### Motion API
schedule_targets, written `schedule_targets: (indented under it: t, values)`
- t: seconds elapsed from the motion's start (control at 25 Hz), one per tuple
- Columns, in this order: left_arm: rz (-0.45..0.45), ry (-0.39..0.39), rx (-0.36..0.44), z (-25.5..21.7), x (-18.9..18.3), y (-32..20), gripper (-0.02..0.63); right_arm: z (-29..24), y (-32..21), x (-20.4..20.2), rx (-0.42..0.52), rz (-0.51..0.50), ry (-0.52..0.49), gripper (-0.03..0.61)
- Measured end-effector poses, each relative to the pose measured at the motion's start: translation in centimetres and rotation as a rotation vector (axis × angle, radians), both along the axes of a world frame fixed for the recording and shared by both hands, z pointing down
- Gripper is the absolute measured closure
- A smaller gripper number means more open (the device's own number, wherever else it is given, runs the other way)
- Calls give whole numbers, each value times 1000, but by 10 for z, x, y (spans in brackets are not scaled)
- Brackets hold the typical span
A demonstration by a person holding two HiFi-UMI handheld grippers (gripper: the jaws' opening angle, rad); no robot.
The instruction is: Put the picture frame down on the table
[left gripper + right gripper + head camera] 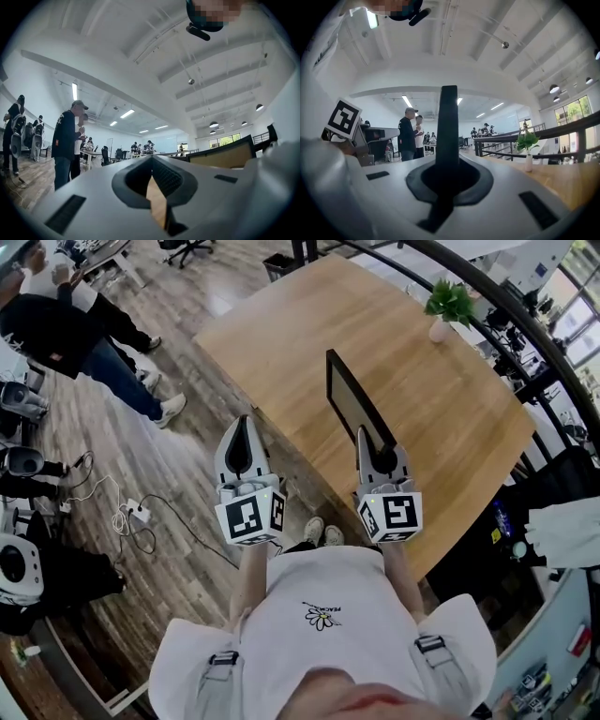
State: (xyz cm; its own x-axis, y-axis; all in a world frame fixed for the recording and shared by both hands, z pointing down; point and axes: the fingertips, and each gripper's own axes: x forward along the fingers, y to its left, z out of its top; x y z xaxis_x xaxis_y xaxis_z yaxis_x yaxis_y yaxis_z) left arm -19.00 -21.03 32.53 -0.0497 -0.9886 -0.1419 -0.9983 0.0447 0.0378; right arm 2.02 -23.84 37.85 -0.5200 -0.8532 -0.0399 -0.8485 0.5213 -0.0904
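Two grippers: right gripper [367,437] pinching the picture frame [349,397] by its near end, upright above the near edge of the table [450,409], seemingly ready for lowering; left gripper [243,425] pressed together, empty, idle over the floor [178,474] at left

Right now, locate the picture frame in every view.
Head view: picture frame centre, upright, in the right gripper.
Left gripper view: picture frame right of centre.
Right gripper view: picture frame dead centre, edge-on between the jaws.
Shared landmark: person in dark top, left in all three.
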Motion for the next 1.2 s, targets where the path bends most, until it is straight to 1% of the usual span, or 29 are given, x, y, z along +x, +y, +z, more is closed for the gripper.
schedule_targets:
  t: [0.12, 0.24, 0.4, 0.52, 0.68, 0.76, 0.96, 1.12, 1.2]
  values:
    - [16, 7, 2, 0, 0, -5, 598, -3, -4, 2, 12, 26, -6, 558]
    - [24, 12, 6, -2, -4, -6, 597, -11, -4, 1, 33, 46, 22, 558]
    - [28, -17, 8, -5, -8, -10, 598, -22, -8, -4, 57, 51, 33, 558]
    - [46, -10, 23, -11, -6, -18, 597, -31, -15, -1, 66, 72, 41, 558]
    - [54, -7, 34, -16, -6, -27, 598, -41, -27, 1, 92, 102, 102, 558]
    - [63, -11, 34, -17, -6, -29, 598, -47, -33, 2, 110, 122, 178, 558]
    - [79, -8, 27, -17, -8, -35, 598, -49, -47, 0, 124, 148, 438, 558]
    - [93, -15, 26, -18, -5, -39, 598, -22, -54, 9, 98, 195, 644, 557]
    - [99, -16, 23, -16, -6, -40, 598, -4, -56, 9, 90, 190, 763, 557]
